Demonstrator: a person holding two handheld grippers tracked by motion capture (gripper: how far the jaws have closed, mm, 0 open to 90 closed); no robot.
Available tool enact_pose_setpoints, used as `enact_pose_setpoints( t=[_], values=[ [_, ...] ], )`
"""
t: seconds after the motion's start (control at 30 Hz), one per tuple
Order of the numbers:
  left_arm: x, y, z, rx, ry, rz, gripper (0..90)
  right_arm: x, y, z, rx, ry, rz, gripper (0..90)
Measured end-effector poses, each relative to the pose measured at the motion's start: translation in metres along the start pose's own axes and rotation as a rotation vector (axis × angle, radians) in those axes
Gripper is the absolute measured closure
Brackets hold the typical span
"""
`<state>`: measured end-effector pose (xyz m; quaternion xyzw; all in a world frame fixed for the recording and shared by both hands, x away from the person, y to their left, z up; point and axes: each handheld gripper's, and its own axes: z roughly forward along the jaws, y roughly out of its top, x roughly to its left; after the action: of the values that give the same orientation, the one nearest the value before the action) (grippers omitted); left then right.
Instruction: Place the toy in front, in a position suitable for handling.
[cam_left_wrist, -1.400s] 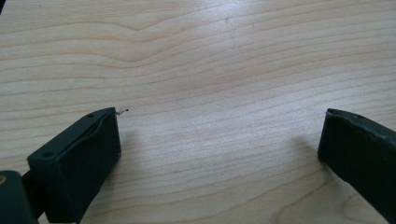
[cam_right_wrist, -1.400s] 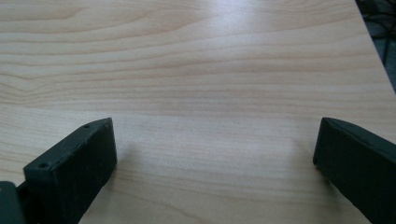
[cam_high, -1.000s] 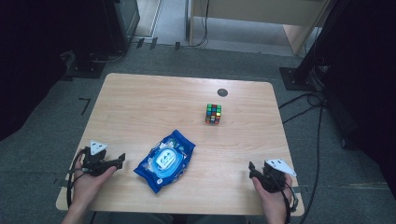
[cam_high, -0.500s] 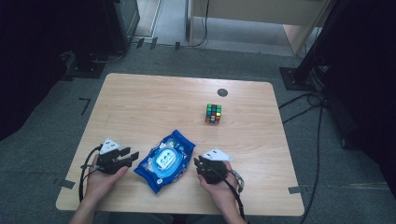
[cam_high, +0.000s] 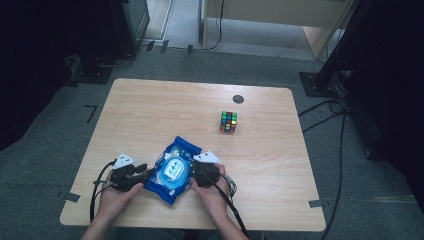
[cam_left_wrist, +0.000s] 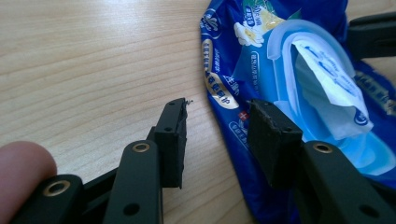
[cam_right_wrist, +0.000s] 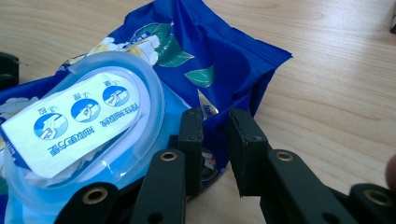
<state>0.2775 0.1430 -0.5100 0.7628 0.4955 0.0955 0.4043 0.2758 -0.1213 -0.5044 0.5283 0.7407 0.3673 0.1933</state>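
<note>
Pale wood worktop carries it all. My right gripper has pinched the wipes pack's crinkled edge to pin it down; my left gripper, fingers just closing yet apart, straddles the opposite edge, lower middle of the high view. Close views show the lid label; high view shows the puzzle cube.

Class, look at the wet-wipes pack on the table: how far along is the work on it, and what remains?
Done: both claws have reached the blue wet-wipes pack. In hand: the right claw pinches the pack's edge; the left claw, its jaws just closing, straddles the opposite edge without pressing yet. Left: probably gripping that side and lifting the lid, which lies flat. The Rubik's cube stands apart.
</note>
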Motion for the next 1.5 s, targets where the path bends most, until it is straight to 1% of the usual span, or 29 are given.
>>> enact_pose_setpoints(
  t=[0.1,0.27,0.33,0.4,0.43,0.5,0.53,0.57,0.6,0.63,0.67,0.7,0.73,0.77,0.8,0.83,0.87,0.9,0.97,1.0,1.03,1.07,1.1,1.13,1.2,1.23,1.37,1.4,1.5],
  values=[
    [0.002,0.007,0.004,0.001,0.015,0.002,58.6,-0.001,0.006,0.007,-0.004,-0.011,0.013,76.4],
    [0.005,0.013,0.01,-0.005,0.032,-0.006,56.8,-0.004,0.025,0.025,-0.008,-0.021,0.021,75.0],
    [0.007,0.016,0.013,-0.015,0.054,0.002,55.6,-0.004,0.033,0.036,-0.011,-0.026,-0.008,74.7],
    [0.01,0.017,0.013,-0.027,0.069,0.013,52.5,-0.005,0.041,0.043,-0.006,-0.034,-0.064,71.4],
    [0.011,0.017,0.012,-0.03,0.07,0.012,50.0,-0.007,0.046,0.043,-0.013,-0.033,-0.073,69.3],
    [0.015,0.016,0.009,-0.048,0.073,0.02,42.6,-0.013,0.054,0.037,-0.033,-0.013,-0.061,60.6],
    [0.018,0.016,0.007,-0.055,0.073,0.018,38.7,-0.018,0.057,0.032,-0.06,-0.024,-0.053,56.1],
    [0.02,0.016,0.006,-0.059,0.074,0.015,35.7,-0.023,0.06,0.027,-0.083,-0.054,-0.04,48.7],
    [0.024,0.015,0.005,-0.061,0.082,0.005,33.3,-0.03,0.062,0.023,-0.11,-0.099,-0.019,42.2],
    [0.026,0.014,0.005,-0.059,0.088,0.003,31.1,-0.04,0.065,0.019,-0.138,-0.163,0.014,36.4],
    [0.028,0.014,0.005,-0.055,0.09,-0.016,28.7,-0.046,0.067,0.017,-0.152,-0.207,0.024,30.4],
    [0.031,0.013,0.005,-0.058,0.085,-0.034,27.1,-0.052,0.069,0.017,-0.169,-0.278,0.027,26.4],
    [0.032,0.013,0.004,-0.067,0.078,-0.049,26.7,-0.059,0.071,0.018,-0.172,-0.357,0.018,23.1],
    [0.033,0.012,0.004,-0.072,0.071,-0.055,26.7,-0.065,0.073,0.02,-0.172,-0.41,0.014,19.0],
    [0.033,0.012,0.003,-0.078,0.06,-0.065,26.7,-0.071,0.075,0.024,-0.161,-0.452,0.018,16.7],
    [0.034,0.011,0.003,-0.078,0.051,-0.07,26.8,-0.08,0.078,0.03,-0.136,-0.475,0.024,14.9],
    [0.035,0.011,0.002,-0.078,0.043,-0.075,26.8,-0.086,0.08,0.037,-0.109,-0.476,0.045,14.5],
    [0.037,0.011,0.002,-0.084,0.032,-0.086,27.0,-0.09,0.081,0.041,-0.098,-0.472,0.059,14.5],
    [0.039,0.01,0.001,-0.086,0.017,-0.101,27.5,-0.103,0.084,0.053,-0.072,-0.455,0.114,14.4],
    [0.04,0.01,0.001,-0.087,0.01,-0.106,28.0,-0.107,0.085,0.056,-0.066,-0.445,0.13,14.4],
    [0.04,0.01,0.001,-0.087,0.007,-0.105,28.2,-0.114,0.086,0.061,-0.053,-0.426,0.183,14.4],
    [0.04,0.01,0.001,-0.088,0.006,-0.104,28.4,-0.119,0.087,0.065,-0.037,-0.422,0.211,14.6],
    [0.039,0.01,0.001,-0.088,0.006,-0.099,28.9,-0.122,0.087,0.068,-0.029,-0.418,0.222,15.8],
    [0.039,0.01,0.001,-0.085,0.004,-0.091,29.1,-0.125,0.087,0.072,-0.026,-0.408,0.21,19.2],
    [0.038,0.01,0.001,-0.087,0.007,-0.085,29.4,-0.128,0.086,0.077,-0.007,-0.386,0.193,31.8],
    [0.037,0.01,0.002,-0.087,0.007,-0.081,29.7,-0.13,0.086,0.077,-0.003,-0.38,0.194,34.1],
    [0.036,0.01,0.003,-0.081,0.013,-0.072,29.8,-0.13,0.084,0.072,0.006,-0.35,0.165,34.3],
    [0.035,0.01,0.003,-0.077,0.014,-0.067,29.8,-0.13,0.082,0.07,-0.001,-0.344,0.163,34.4],
    [0.034,0.01,0.003,-0.074,0.02,-0.057,29.8,-0.123,0.077,0.055,-0.031,-0.309,0.178,34.4]
  ],
)
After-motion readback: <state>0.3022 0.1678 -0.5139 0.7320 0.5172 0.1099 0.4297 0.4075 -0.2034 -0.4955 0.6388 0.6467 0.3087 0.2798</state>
